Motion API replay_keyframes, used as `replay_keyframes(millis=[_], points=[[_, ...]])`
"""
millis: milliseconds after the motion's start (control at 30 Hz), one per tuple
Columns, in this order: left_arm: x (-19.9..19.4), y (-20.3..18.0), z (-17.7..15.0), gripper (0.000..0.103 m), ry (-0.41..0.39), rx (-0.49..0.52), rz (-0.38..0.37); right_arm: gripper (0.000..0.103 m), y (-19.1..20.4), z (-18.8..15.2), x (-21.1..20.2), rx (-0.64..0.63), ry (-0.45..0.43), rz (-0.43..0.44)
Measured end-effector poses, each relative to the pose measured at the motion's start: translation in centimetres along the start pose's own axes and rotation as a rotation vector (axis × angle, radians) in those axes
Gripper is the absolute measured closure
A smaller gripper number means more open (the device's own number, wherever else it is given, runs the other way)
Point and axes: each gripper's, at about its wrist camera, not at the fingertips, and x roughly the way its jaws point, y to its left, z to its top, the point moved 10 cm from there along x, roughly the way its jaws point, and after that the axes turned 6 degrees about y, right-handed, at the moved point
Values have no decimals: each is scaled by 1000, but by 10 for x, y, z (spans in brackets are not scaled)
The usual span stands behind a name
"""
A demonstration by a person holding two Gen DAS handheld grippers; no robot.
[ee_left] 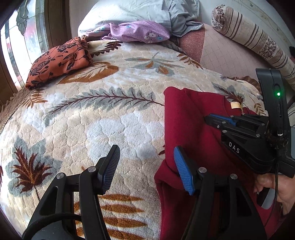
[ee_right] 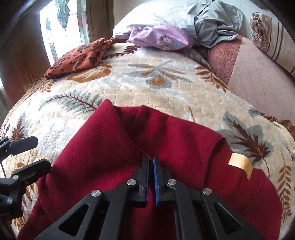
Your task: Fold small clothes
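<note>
A dark red garment (ee_right: 110, 157) lies partly folded on the leaf-patterned blanket (ee_right: 166, 88), with a tan label (ee_right: 239, 164) at its right side. My right gripper (ee_right: 150, 158) is shut, its pads pinching the red cloth near the garment's middle, where creases run to the tips. In the left wrist view the red garment (ee_left: 193, 120) sits at the right, with the right gripper (ee_left: 207, 117) resting on it. My left gripper (ee_left: 147, 149) is open just over the garment's left edge; its blue right pad (ee_left: 184, 171) lies against the cloth, the left one over the blanket.
An orange floral cloth (ee_left: 59, 61) lies folded at the far left of the bed. A purple floral cloth (ee_left: 136, 31) and a grey-blue garment (ee_left: 180, 16) lie by the white pillow. A striped bolster (ee_left: 254, 37) runs along the right. A window (ee_left: 18, 37) is at left.
</note>
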Motion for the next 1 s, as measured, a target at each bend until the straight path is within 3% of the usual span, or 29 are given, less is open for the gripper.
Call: replay_keyframes(millis=[100, 133, 167, 233, 333, 467, 533, 600, 700, 767, 867, 1000], points=[[-4, -7, 1, 41, -14, 18, -13, 93, -2, -5, -14, 53, 6, -1], [-7, -9, 1, 41, -21, 22, -21, 85, -4, -9, -22, 83, 4, 17], [-8, -12, 2, 41, -26, 28, -27, 67, -6, -15, -33, 107, -11, 39], [-9, -17, 1, 41, -25, 43, -38, 44, -18, -32, -59, 130, -46, 14], [-7, -25, -3, 41, -17, 64, -51, 43, -52, -68, -93, 170, -81, -97], [8, -38, -12, 40, 34, 106, -51, 43, -115, -123, -113, 353, -49, -202], [21, -42, -20, 40, 84, 119, -33, 43, -148, -154, -108, 457, 8, -248], [22, -44, -22, 40, 74, 117, -22, 43, -165, -178, -92, 514, 83, -235], [16, -47, -18, 40, 52, 141, -4, 43, -171, -181, -115, 571, 9, -146], [9, -45, -14, 40, 25, 125, -1, 43, -184, -181, -143, 618, -61, -136], [0, -42, -8, 40, 1, 95, -24, 33, -233, -204, -187, 735, -148, -234], [-4, -42, -3, 40, -18, 75, -33, 31, -327, -263, -216, 990, -180, -378]])
